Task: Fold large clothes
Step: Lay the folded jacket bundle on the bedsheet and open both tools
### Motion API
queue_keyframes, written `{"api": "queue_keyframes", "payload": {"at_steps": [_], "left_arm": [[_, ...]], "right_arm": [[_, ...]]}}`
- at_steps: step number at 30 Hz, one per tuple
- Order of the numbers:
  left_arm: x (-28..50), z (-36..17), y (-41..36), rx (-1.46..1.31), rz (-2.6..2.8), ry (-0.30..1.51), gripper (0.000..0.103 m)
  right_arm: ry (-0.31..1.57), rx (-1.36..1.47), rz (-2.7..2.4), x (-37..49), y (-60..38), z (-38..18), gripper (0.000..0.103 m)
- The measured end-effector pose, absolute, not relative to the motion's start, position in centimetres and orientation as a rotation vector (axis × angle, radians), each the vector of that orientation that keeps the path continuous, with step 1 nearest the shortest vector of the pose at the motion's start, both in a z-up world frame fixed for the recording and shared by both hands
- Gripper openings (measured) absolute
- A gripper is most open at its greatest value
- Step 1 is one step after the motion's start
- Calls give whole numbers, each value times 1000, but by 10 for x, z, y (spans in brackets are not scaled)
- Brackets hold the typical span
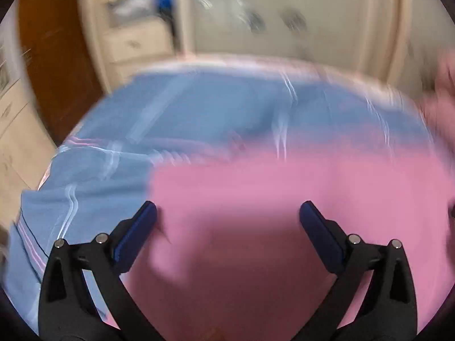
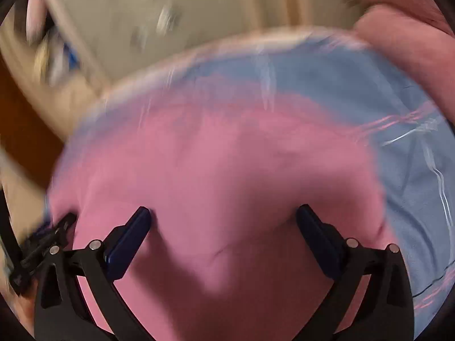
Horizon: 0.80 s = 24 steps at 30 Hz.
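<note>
A blurred cream wardrobe (image 1: 284, 22) stands behind the blue-covered bed (image 1: 199, 108), with a brown wooden door (image 1: 54, 56) to its left.

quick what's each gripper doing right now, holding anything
Left gripper: open, holding nothing, above the pink garment.
Right gripper: open, holding nothing, over the same garment.

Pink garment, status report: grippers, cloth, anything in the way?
Left gripper open, right gripper open, both above the cloth. Pink garment spread on blue sheet, not gripped. Frames blurred; no obstruction seen.
</note>
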<state>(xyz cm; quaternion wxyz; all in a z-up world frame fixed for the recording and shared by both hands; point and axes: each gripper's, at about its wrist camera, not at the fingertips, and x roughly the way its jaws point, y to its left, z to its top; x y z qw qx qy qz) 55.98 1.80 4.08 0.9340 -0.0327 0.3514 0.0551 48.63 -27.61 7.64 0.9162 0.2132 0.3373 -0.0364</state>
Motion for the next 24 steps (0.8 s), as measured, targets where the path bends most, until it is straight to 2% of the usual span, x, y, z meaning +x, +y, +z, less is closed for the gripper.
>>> {"api": "queue_keyframes", "payload": {"at_steps": [1, 4, 8, 13, 18, 20, 22, 24], "left_arm": [[547, 53, 25, -87, 74, 622, 101], [520, 65, 13, 25, -18, 568, 101], [496, 45, -28, 190, -162, 600, 101], [548, 1, -29, 144, -96, 693, 101], [582, -21, 7, 136, 67, 655, 101], [591, -34, 38, 35, 107, 680, 101], [596, -46, 74, -145, 95, 720, 101], [584, -50, 96, -272, 92, 689, 101]], "right_arm": [[673, 456, -48, 481, -279, 75, 102], [671, 359, 21, 450, -262, 77, 102], [664, 205, 75, 446, -232, 74, 102], [774, 56, -58, 519, -232, 29, 102], [794, 119, -222, 543, -296, -14, 102], [779, 191, -354, 536, -331, -28, 102], [808, 388, -456, 524, -371, -51, 102], [830, 457, -439, 523, -382, -61, 102]]}}
